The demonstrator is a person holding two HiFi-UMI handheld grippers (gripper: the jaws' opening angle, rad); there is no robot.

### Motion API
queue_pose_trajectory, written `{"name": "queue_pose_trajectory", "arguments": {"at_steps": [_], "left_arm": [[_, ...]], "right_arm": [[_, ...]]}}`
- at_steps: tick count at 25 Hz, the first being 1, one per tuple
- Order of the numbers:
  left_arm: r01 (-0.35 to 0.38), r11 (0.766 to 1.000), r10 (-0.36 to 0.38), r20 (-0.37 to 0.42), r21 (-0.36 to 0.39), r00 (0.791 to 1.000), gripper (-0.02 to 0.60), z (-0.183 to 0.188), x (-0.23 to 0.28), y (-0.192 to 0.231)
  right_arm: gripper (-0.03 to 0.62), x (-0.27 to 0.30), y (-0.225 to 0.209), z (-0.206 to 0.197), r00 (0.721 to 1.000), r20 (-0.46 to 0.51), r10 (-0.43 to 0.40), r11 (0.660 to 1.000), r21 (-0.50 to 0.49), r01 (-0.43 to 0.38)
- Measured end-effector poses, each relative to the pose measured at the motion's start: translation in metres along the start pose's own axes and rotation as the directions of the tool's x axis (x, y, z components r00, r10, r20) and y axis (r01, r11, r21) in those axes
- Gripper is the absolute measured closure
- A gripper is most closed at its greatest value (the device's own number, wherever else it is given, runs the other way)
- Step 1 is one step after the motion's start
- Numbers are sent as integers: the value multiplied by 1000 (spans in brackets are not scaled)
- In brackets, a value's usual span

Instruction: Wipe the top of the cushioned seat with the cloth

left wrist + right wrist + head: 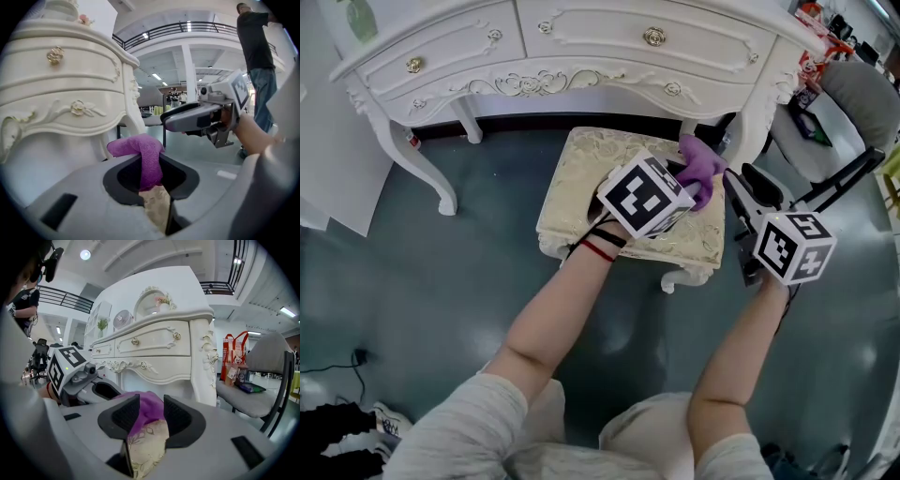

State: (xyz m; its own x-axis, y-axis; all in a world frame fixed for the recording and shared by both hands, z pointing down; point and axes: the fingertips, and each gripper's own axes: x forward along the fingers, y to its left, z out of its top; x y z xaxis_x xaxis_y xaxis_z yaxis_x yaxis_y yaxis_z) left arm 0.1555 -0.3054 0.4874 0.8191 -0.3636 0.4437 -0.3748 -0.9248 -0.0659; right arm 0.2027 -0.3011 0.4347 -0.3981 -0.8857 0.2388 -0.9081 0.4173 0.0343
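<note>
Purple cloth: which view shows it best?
Left gripper view: purple cloth pinched between its fingers, close up. Head view: small, partly behind a marker cube. Right gripper view: partly hidden by its fingers.

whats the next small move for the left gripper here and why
Probably lower the left gripper until the purple cloth it pinches presses on the cream patterned cushioned seat, then drag it toward the near left. The cloth is bunched over the seat's far right corner and the rest of the top lies bare. The right gripper has its jaws apart.
</note>
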Motion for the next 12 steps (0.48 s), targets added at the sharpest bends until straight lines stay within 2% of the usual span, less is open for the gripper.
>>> {"name": "queue_pose_trajectory", "arguments": {"at_steps": [4,8,12], "left_arm": [[-106,993,107,-12,44,994,500,-11,-49,34],[-219,973,223,-60,67,973,500,-46,-106,68],[-294,955,298,-100,49,949,500,-85,-156,91]], "right_arm": [[451,4,10,3,1000,-1,18,1000,-12,-18],[451,7,19,3,999,-12,34,999,-27,-35],[451,13,30,0,998,-25,64,997,-37,-65]]}}
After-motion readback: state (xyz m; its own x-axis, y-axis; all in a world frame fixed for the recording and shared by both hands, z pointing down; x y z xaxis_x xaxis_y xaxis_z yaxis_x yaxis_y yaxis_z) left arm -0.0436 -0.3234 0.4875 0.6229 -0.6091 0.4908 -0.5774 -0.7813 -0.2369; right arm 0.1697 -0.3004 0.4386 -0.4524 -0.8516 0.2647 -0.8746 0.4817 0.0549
